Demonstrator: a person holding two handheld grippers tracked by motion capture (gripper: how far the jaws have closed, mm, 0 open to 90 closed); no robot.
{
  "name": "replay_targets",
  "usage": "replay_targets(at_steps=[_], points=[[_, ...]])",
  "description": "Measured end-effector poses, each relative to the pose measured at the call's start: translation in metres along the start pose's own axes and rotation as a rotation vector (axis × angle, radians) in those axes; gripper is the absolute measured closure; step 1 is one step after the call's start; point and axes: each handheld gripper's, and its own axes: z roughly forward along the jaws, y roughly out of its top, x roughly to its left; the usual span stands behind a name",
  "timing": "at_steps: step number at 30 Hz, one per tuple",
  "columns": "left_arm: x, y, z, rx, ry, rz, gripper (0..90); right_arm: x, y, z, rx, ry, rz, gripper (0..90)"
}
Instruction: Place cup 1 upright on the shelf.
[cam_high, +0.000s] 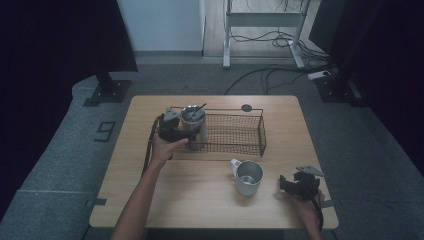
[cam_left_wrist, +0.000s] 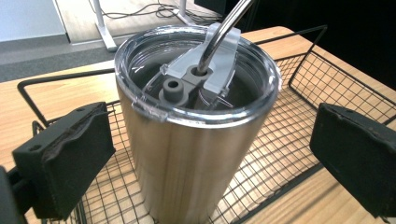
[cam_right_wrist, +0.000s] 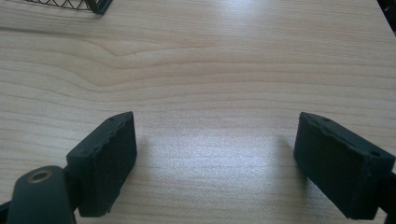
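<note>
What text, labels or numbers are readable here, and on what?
"9": a large dark numeral on the grey floor left of the table.
Tumbler, its lid, steel mug, wire basket: no readable lettering on any of them.

Steel tumbler (cam_left_wrist: 187, 140) stood upright inside the wire basket (cam_high: 235, 134), at its 9 o'clock end. Brushed metal body, tapering toward the base. Clear plastic lid (cam_left_wrist: 196, 74) seated on the rim, with a grey slider and a round spout hole. Bent metal straw (cam_left_wrist: 222, 35) passed through the lid's opening and leaned toward 1 o'clock. Basket was black mesh, rectangular, long axis running 9 to 3 across the desk's far half; its floor showed beneath and around the tumbler's base. In the left gripper view the tumbler sat between the two pads, gaps visible on both sides.
</note>
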Motion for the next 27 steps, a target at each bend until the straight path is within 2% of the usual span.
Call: replay_targets(at_steps=[10, 18, 23, 27], points=[[-0.007, -0.015, -0.02, -0.011, -0.03, -0.001, 0.0, 0.0, 0.0, 0.0, -0.001, 0.0, 0.002, 12.9], [-0.011, -0.035, -0.038, -0.016, -0.058, -0.017, 0.0, 0.0, 0.0, 0.0, -0.001, 0.0, 0.001, 12.9], [-0.016, -0.048, -0.049, -0.02, -0.05, 0.011, 0.0, 0.0, 0.0, 0.0, -0.001, 0.0, 0.002, 12.9], [-0.019, -0.06, -0.058, -0.022, -0.063, 0.013, 0.0, 0.0, 0.0, 0.0, -0.001, -0.001, 0.002, 12.9]])
